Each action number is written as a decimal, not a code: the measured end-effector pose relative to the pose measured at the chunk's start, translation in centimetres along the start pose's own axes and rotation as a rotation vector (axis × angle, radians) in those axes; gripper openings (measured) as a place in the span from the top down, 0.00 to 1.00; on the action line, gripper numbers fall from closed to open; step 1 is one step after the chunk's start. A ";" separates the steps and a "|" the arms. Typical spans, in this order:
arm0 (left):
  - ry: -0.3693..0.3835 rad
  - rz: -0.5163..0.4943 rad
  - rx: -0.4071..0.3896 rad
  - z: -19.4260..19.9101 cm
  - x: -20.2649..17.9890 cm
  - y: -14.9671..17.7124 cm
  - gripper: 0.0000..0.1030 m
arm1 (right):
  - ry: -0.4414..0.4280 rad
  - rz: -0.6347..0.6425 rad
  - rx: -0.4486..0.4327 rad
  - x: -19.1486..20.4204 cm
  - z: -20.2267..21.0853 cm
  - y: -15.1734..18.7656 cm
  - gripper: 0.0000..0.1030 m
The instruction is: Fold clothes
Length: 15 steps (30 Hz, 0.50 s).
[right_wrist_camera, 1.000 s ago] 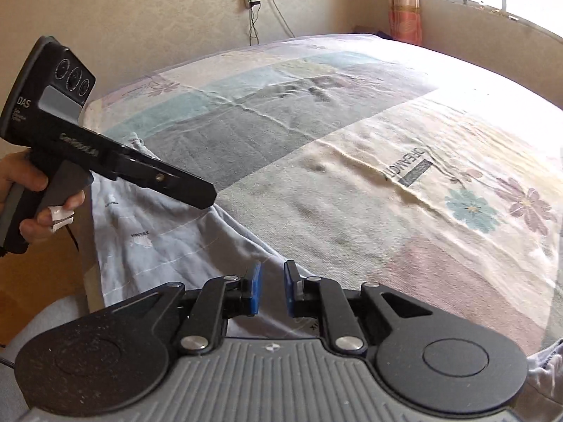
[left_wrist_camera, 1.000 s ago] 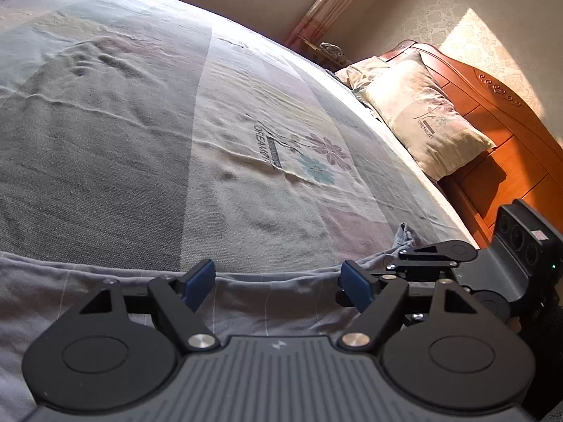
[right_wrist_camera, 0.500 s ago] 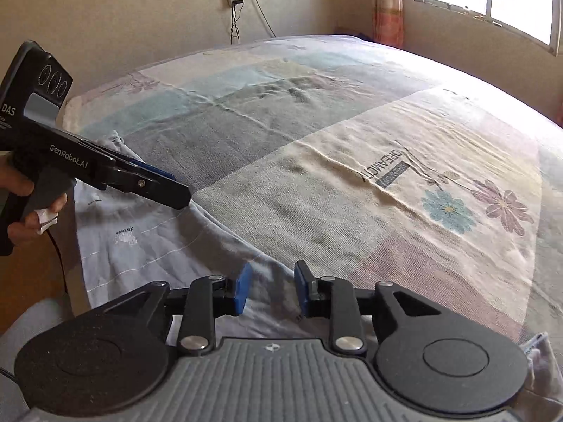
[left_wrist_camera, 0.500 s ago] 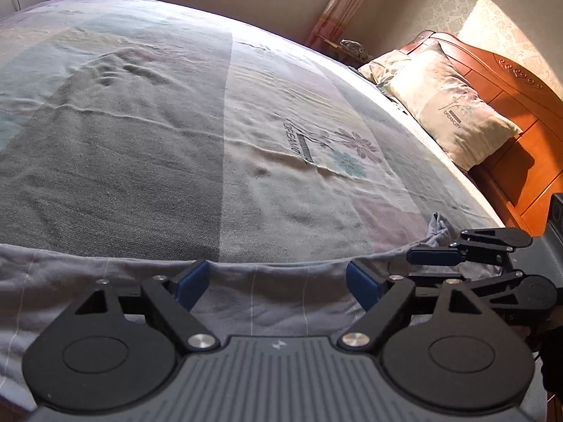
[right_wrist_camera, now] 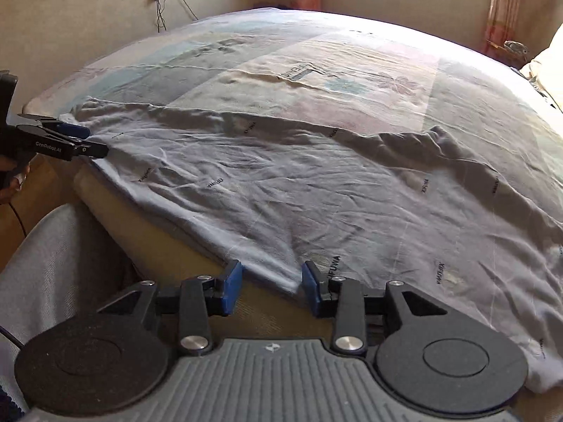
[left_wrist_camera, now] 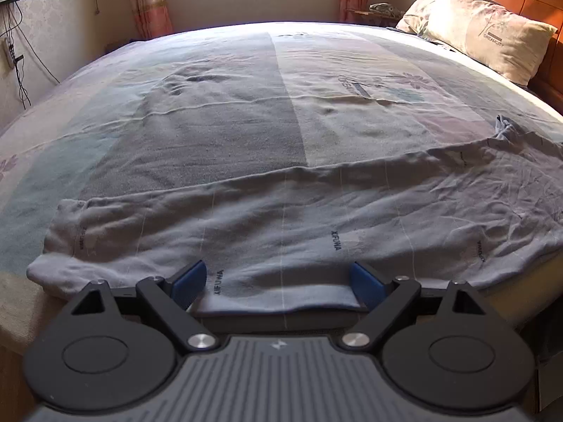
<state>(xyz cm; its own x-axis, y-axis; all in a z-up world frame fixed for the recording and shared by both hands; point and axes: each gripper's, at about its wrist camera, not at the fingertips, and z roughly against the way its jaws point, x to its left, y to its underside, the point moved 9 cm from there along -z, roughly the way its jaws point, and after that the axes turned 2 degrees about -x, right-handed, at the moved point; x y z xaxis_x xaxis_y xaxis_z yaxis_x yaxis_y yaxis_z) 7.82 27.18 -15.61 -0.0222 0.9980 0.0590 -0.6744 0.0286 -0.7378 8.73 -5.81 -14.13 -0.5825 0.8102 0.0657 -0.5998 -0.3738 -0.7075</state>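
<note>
along the near edge of the bed (left_wrist_camera: 246, 81), lay the grey garment (left_wrist_camera: 316, 218) spread in a long band, printed with small dark lettering and thin pale lines, creased toward the end nearest the pillow (left_wrist_camera: 492, 31). draped a little over the bed's near edge by the right tongs (right_wrist_camera: 271, 286), where a corner of the hem hung down.

looked thin, soft and light; judged likely to sag and bunch wherever lifted, to slide easily over the bedsheet, and to carry no risk of breakage. judged to need both ends raised together, since one pinch alone would only drag a ridge.

left tongs (left_wrist_camera: 281, 283) spread wide and opening further, nothing pressed between the blue pads (left_wrist_camera: 188, 279), only the near hem lying slack in the gap. right tongs also opening, about half apart, the hanging hem corner between the pads but not pinched.

best hold judged to be the hem itself: the hanging corner for the right tongs, the near hem toward the cuffed end for the left, taken through both layers so the fabric would not peel apart.
</note>
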 end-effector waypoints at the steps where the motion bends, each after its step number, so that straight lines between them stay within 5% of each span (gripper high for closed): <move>1: -0.004 -0.011 -0.008 0.0 -0.2 -0.4 0.13 | -0.019 0.008 -0.018 0.6 -0.3 -0.7 0.58; 5: 0.023 0.046 0.030 -1.1 -0.8 -0.2 0.13 | -0.094 0.042 -0.088 3.2 -1.6 -3.7 0.53; 10: 0.032 0.078 0.052 0.3 -0.1 1.4 0.13 | -0.122 0.065 -0.044 4.8 -3.9 -2.8 0.50; 15: -0.015 0.130 -0.027 1.4 3.5 -0.2 0.12 | -0.174 -0.032 -0.099 4.2 -3.3 -2.6 0.44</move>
<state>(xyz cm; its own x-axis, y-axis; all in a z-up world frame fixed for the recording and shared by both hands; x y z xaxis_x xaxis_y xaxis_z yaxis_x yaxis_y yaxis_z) 6.82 30.55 -14.29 -0.1192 0.9925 -0.0286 -0.6448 -0.0993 -0.7579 9.62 0.06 -14.34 -0.6553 0.7273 0.2041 -0.5676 -0.2959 -0.7683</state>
